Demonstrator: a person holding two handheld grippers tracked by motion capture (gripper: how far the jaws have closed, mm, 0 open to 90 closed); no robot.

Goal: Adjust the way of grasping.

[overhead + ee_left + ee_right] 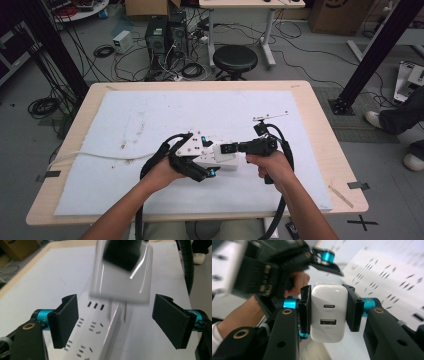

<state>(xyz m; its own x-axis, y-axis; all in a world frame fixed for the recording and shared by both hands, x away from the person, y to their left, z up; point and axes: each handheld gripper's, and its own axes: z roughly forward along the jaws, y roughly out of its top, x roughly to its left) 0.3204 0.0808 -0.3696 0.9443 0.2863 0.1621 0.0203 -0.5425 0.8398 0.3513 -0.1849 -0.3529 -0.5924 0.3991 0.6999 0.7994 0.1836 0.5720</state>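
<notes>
Right gripper view: right gripper (pixel 329 308) clamps charger (pixel 329 312) (prongs hidden); left gripper (pixel 120 322) released, power strip (pixel 92 332) perhaps between.

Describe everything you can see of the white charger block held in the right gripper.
The charger is a glossy white plastic block with rounded corners. Its end face carries two ports, a small oval one above a wider rectangular one, each with faint grey lettering. The right gripper clamps it by its two sides between black pads. In the left gripper view its two metal prongs point down at the white power strip; whether they touch it is unclear. The left gripper stands open around the strip.
</notes>
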